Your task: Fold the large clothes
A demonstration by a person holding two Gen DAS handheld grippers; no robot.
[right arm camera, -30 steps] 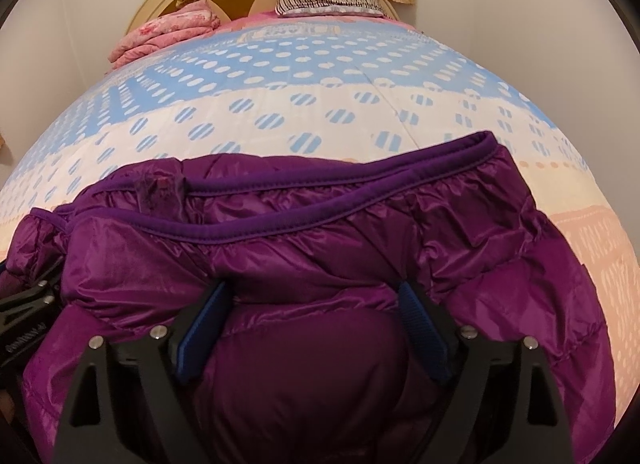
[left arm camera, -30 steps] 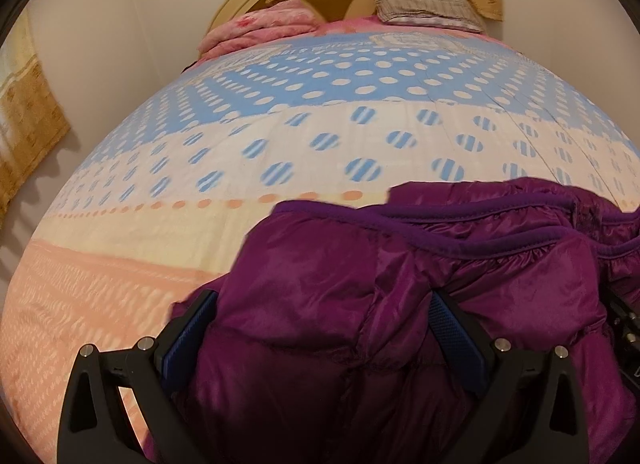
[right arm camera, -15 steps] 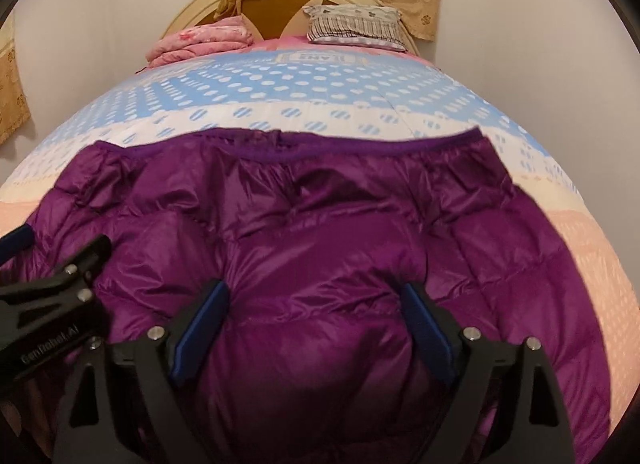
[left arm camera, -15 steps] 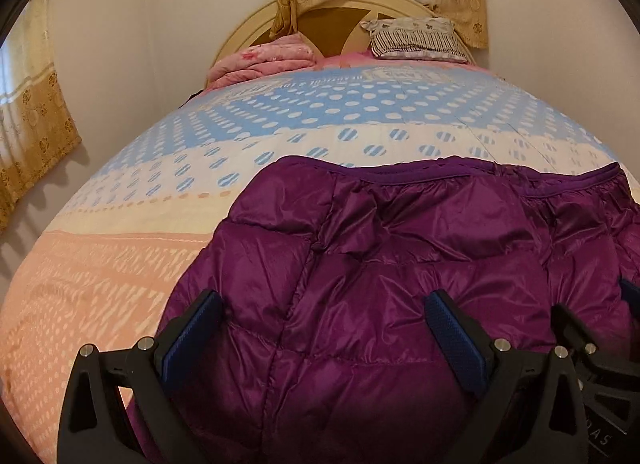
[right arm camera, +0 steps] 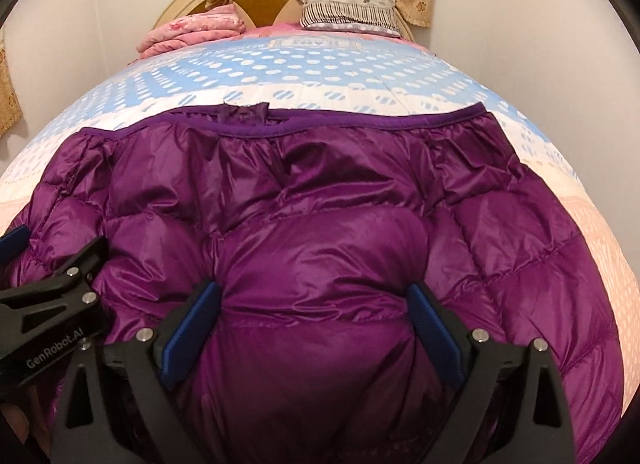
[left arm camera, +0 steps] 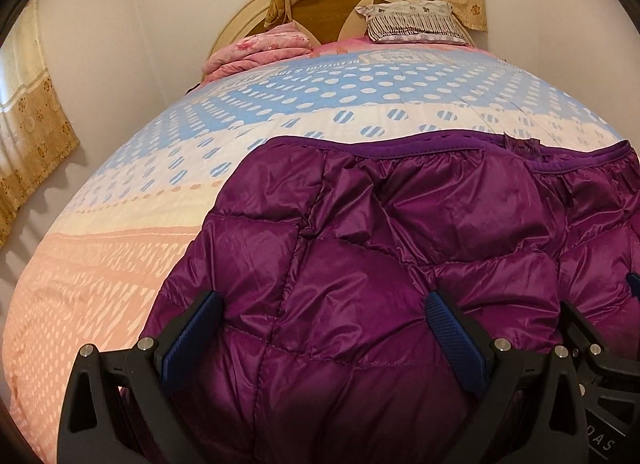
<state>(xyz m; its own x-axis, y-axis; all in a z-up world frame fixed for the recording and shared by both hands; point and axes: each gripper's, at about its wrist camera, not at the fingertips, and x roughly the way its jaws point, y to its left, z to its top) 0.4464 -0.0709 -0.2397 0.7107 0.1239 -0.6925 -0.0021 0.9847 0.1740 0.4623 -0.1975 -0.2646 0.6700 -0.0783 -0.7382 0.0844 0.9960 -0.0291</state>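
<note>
In the right view alone, "GenRobot.AI" marks the left tool [right arm camera: 52, 296]; both tools spread over the jacket [right arm camera: 320, 232].

Both hand-held grippers [left arm camera: 324, 328] [right arm camera: 314, 318] spread wide

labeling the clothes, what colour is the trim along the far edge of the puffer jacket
Darker violet-purple trim on the shiny magenta-purple jacket; clearest in the right wrist view.

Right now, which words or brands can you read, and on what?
"GenRobot.AI": on the left gripper, in the right wrist view.
"DAS": letters, cut off, on the right gripper, in the left wrist view.
Bedspread: a printed line, upside down, too blurred to read.
</note>
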